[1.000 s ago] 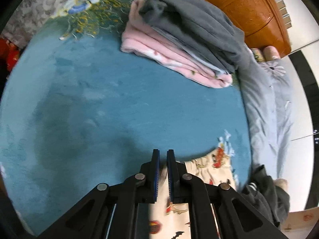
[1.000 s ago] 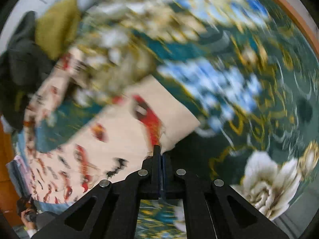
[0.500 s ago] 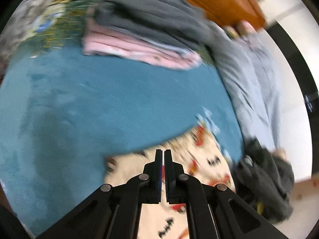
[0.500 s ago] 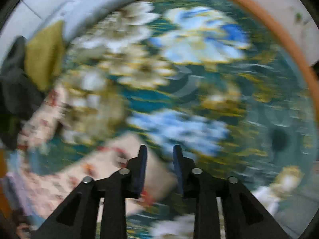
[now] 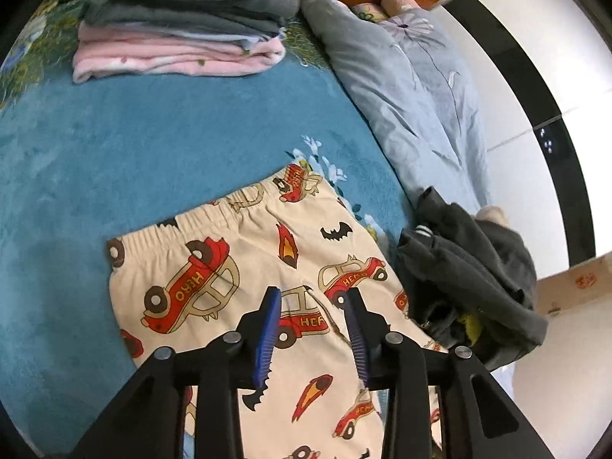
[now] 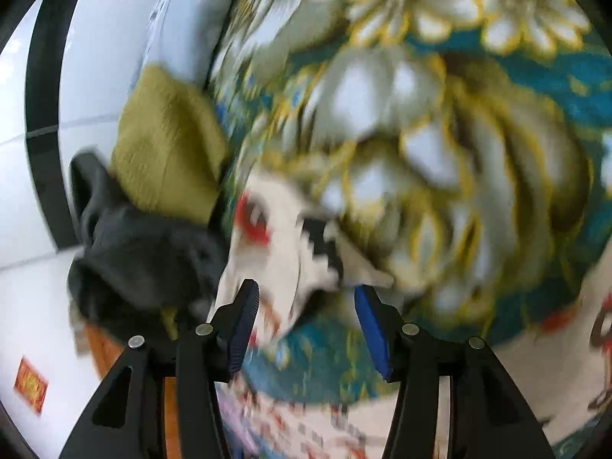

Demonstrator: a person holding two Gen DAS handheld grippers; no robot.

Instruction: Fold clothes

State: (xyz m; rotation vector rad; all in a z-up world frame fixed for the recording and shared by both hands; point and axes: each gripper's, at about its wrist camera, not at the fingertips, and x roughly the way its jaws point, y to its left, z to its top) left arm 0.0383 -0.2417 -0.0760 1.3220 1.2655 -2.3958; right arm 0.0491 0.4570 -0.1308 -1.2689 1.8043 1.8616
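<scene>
Lying flat on the teal blanket (image 5: 160, 145), the cream car-print pants (image 5: 267, 260) sit directly under the left gripper (image 5: 311, 298), whose blue-padded jaws stand well apart and hold nothing. Their elastic waistband (image 5: 214, 214) is the far edge, running from near-left to far-right, and the legs run back toward the camera, so the long axis lies roughly along the gripper's line of sight. Each red car on the print reads "HERO". A stack of folded clothes (image 5: 179, 34), grey over pink, rests far left; a crumpled dark garment (image 5: 466, 267) lies just right of the pants, with a grey-blue quilt (image 5: 413, 76) beyond it.

The right wrist view is badly blurred. There the right gripper (image 6: 306, 298) is likewise spread wide and empty, with a cream corner of the pants (image 6: 290, 237) just beyond its tips, the dark garment (image 6: 145, 248) and an olive cloth (image 6: 168, 141) to the left, on floral bedding (image 6: 440, 134).

By my reading, the left gripper is nearer the waistband and the right nearer the other end; whether another fold is due cannot be settled
</scene>
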